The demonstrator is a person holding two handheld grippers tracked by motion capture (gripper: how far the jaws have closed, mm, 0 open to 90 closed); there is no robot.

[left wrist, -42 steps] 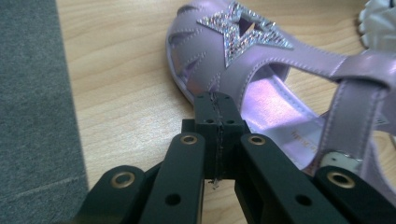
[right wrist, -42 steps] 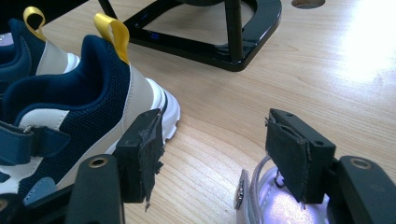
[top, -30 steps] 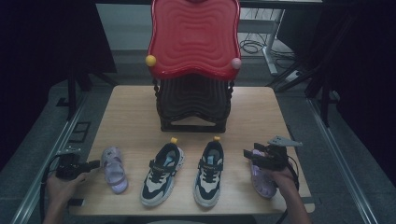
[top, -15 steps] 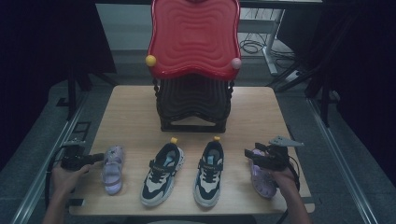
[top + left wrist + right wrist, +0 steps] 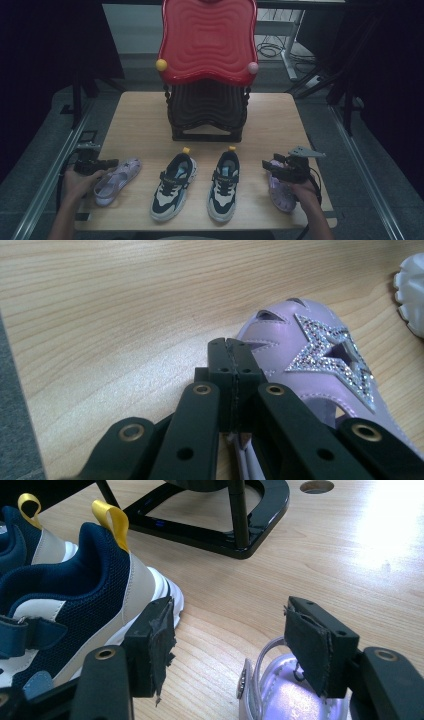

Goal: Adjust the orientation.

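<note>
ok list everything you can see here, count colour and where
table: 1, light wood, centre
rack: 1, black, back middle of table
red panel: 1, wavy, atop the rack, a yellow and a pink knob at its lower corners
sneakers: 2, navy and white with yellow heel loops, side by side at front centre
left sandal: 1, lilac with glitter star, front left
right sandal: 1, lilac, front right
left gripper: 1, black, shut on a strap of the left sandal
right gripper: 1, black, open above the right sandal
</note>
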